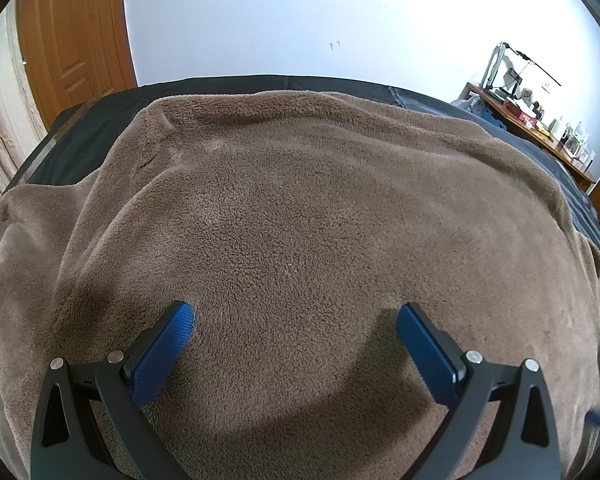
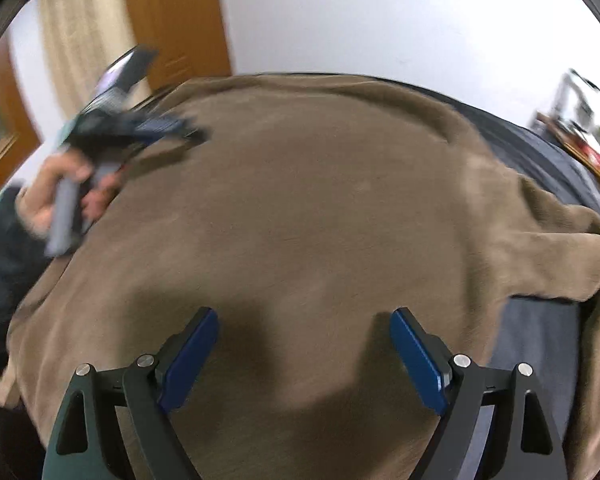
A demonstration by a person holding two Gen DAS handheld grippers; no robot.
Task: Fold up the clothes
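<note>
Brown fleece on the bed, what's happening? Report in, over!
Left hand-held gripper open, empty. Right hand-held gripper open, empty. Brown fleece spread over the bed, not folded. Nothing lying on it.

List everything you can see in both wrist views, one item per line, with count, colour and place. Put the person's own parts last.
Fleece garment: one, brown, spread wide over the bed, filling most of both views.
Bed cover: one, dark, showing beyond the garment's far and right edges.
Door: one, orange-brown wood, far left against the wall.
Curtain: one, cream, left of the door.
Wall: one, white, behind the bed.
Side table: one, wooden, far right, crowded with small items too small to tell apart.
Left tool: one, black with blue pads, jaws open, above the garment.
Right tool: one, black with blue pads, jaws open, above the garment.
Hand: one, gripping the left tool's handle, blurred, left side of the right wrist view.
</note>
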